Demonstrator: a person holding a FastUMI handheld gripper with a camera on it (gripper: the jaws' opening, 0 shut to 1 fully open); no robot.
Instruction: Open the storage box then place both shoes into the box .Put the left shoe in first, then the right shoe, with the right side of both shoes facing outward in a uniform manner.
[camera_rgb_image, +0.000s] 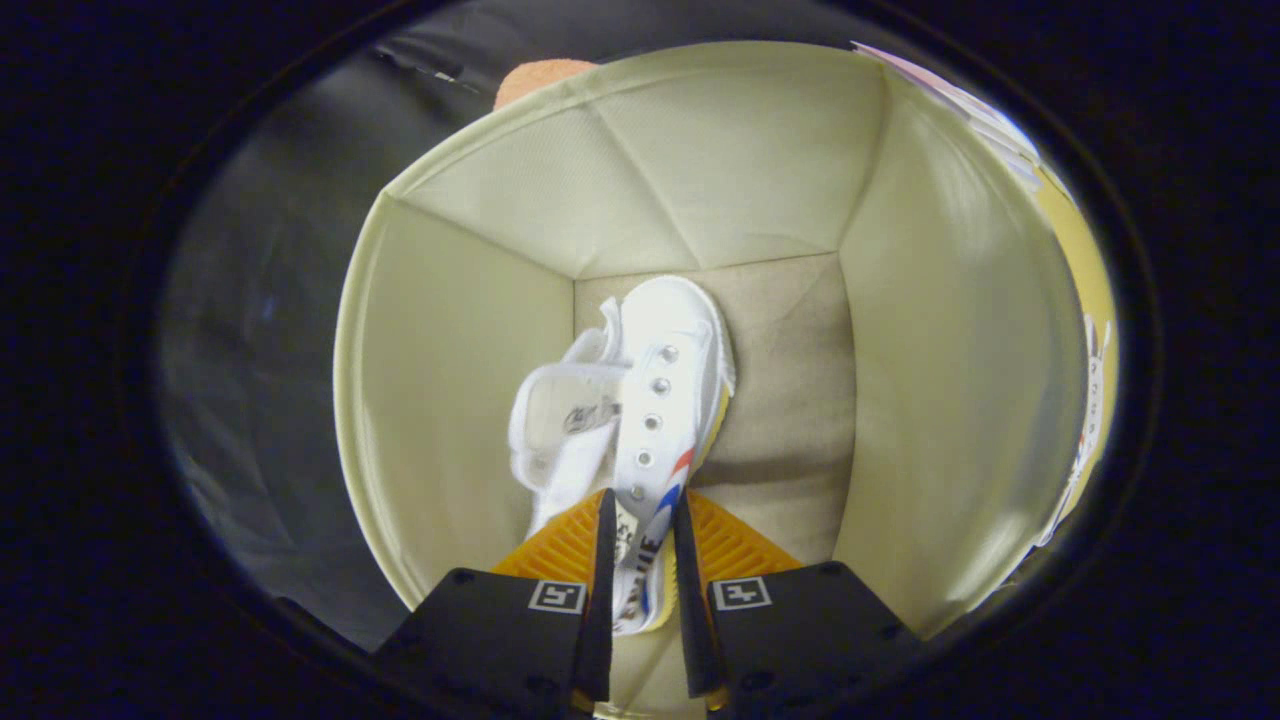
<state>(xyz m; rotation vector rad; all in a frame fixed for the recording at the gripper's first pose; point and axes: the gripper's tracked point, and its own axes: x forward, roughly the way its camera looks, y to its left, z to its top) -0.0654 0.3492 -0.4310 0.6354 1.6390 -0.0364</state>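
I look down into an open fabric storage box with pale cream walls and a beige bottom. A white canvas shoe with metal eyelets, a red and blue stripe and a yellowish sole hangs inside it, toe pointing toward the far wall of the box. My gripper is shut on the shoe's heel part, with both fingers pressing on its sides. The shoe sits left of the box's middle, close above or on the bottom; I cannot tell which.
The bottom of the box to the right of the shoe is bare. The box's lid or patterned outer side shows past the right wall. An orange thing peeks over the far rim. Dark cloth lies left of the box.
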